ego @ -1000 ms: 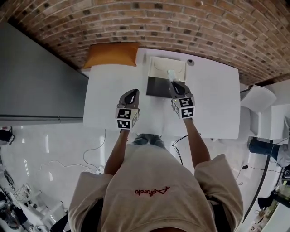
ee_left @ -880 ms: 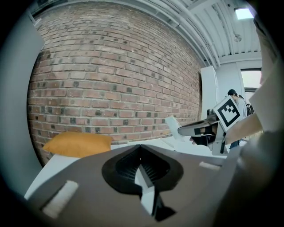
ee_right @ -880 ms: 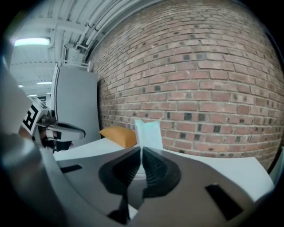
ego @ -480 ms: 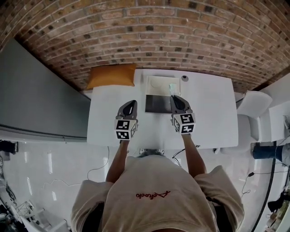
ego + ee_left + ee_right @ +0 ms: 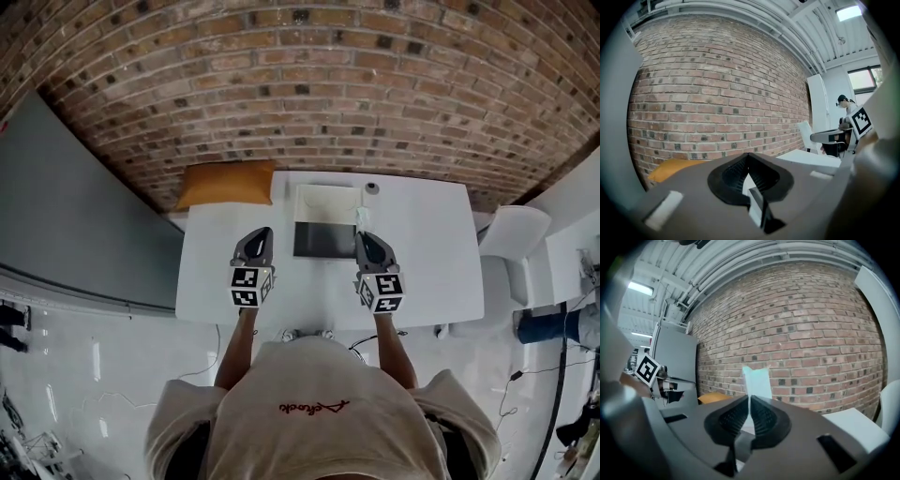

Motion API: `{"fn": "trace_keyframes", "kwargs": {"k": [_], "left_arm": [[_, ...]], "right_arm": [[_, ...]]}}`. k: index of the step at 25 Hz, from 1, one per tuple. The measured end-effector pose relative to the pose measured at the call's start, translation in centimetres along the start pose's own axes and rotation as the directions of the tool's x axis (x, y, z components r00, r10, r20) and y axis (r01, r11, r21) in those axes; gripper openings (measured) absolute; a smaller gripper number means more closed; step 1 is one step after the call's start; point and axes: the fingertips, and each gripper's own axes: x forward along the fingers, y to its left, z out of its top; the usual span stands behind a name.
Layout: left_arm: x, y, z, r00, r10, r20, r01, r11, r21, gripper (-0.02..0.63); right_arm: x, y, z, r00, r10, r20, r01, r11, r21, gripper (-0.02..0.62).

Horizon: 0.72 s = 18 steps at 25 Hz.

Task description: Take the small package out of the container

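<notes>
The small package, a thin pale-green packet, is pinched between the jaws of the right gripper. The jaws are clenched on its lower end and the rest stands up above their tips. In the right gripper view it is held in the air in front of the brick wall.

In the head view the package shows at the tip of the right gripper, just beside the right rim of the container. The container is an open box near the far edge of the white table, between the two grippers. Its far part looks pale and its near part dark. I cannot tell from here what else lies in it.

The left gripper is held over the table to the left of the container, apart from it. Its jaws are closed together at the tips with nothing held in them.

An orange cushion lies at the far left corner of the table. A small round object sits just behind the container's right corner.
</notes>
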Motion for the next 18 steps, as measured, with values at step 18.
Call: {"fn": "trace_keyframes", "kwargs": {"k": [18], "left_arm": [[-1.4, 1.1, -1.4, 0.999, 0.036, -0.017, -0.036, 0.998, -0.049, 0.009]], "right_arm": [[-1.7, -0.9, -0.3, 0.998, -0.064, -0.009, 0.064, 0.998, -0.002, 0.017]]}}
